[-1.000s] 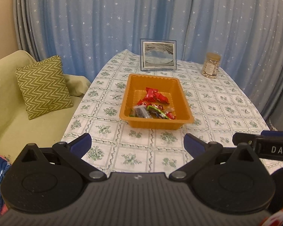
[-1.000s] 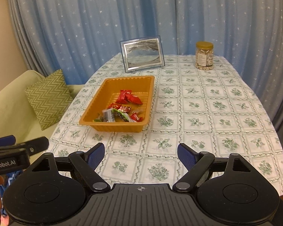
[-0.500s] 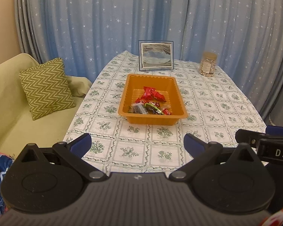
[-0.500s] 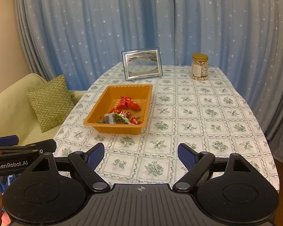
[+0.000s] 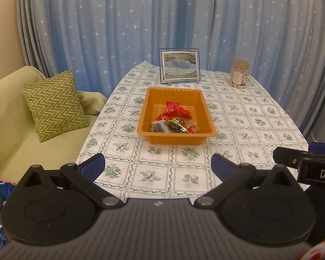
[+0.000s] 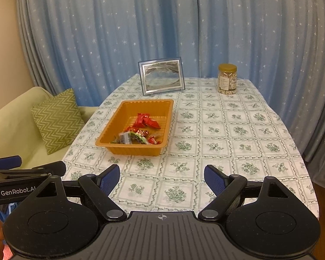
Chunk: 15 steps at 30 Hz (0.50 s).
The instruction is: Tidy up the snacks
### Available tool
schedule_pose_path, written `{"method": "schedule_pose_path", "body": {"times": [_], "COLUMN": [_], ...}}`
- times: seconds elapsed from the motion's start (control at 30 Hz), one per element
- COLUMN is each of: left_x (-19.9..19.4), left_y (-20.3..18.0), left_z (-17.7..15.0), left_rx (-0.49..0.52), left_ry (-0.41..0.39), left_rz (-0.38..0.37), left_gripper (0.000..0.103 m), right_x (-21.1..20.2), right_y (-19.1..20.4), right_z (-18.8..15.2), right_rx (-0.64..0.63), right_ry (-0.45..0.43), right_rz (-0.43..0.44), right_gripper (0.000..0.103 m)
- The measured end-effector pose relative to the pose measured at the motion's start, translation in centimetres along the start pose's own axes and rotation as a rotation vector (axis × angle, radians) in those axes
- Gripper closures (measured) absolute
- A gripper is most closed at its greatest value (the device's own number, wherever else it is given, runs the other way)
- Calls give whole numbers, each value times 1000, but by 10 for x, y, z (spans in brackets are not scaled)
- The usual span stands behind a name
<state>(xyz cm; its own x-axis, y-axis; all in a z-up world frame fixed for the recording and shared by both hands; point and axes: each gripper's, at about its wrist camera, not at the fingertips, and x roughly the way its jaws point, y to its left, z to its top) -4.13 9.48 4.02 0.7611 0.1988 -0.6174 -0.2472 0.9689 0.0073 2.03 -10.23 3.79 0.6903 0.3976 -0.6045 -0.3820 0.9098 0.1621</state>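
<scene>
An orange tray [image 5: 145, 117] [image 6: 110, 130] sits on the patterned tablecloth. It holds several wrapped snacks: red packets [image 5: 175, 111] [image 6: 147, 120] and a green and a dark one [image 5: 173, 126] [image 6: 132, 137] at its near end. My left gripper [image 5: 158, 166] is open and empty, held back over the table's near edge. My right gripper [image 6: 162, 177] is open and empty, also back from the tray. Each gripper shows at the side of the other's view.
A framed picture [image 5: 179, 66] [image 6: 161, 77] stands behind the tray. A jar with a gold lid [image 5: 239, 73] [image 6: 227, 79] stands at the back right. A green sofa with a zigzag cushion [image 5: 54, 105] lies left of the table. Blue curtains hang behind.
Both grippers have drawn back and up from the table, so the tray looks smaller and farther. Both stay open. The snacks in the tray have not moved.
</scene>
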Motion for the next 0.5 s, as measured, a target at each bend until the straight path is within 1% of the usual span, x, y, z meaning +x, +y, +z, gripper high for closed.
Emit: {"method": "schedule_pose_path", "body": {"times": [0.5], "left_x": [-1], "left_y": [0], "left_z": [0], "left_rx": [-7], "left_ry": [-4], "left_rz": [-4], "left_gripper": [0], "right_x": [1], "right_y": [-1], "right_z": [-1], "right_rx": [0], "right_ry": [1], "right_rz": [-5], "right_gripper": [18]}}
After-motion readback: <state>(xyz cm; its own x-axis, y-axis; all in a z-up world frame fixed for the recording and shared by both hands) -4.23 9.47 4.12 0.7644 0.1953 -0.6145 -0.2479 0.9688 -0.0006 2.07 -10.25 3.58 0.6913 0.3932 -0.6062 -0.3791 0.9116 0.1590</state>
